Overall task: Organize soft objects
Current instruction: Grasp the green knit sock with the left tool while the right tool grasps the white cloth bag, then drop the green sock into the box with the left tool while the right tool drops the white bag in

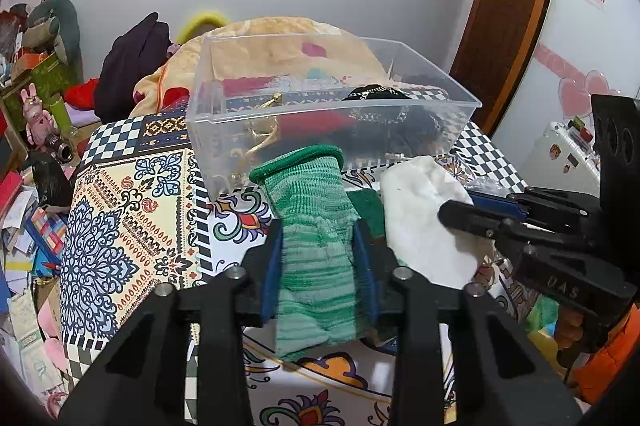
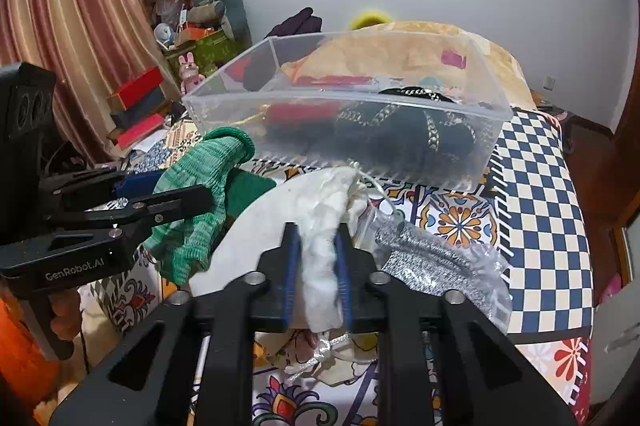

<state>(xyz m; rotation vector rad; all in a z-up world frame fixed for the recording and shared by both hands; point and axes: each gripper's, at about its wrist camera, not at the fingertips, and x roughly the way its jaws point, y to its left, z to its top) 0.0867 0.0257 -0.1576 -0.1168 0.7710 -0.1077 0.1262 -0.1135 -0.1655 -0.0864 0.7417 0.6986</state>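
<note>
My left gripper is shut on a green knitted glove, held above the patterned bedspread just in front of a clear plastic box. My right gripper is shut on a white fluffy pouch, also held before the box. The box holds red fabric and a black item with gold chain. In the right wrist view the glove hangs from the left gripper at left. In the left wrist view the pouch sits right of the glove, with the right gripper on it.
A grey knit item in a clear bag lies on the bedspread right of the pouch. A folded yellow blanket lies behind the box. Boxes, toys and papers clutter the floor at left. A curtain hangs at left.
</note>
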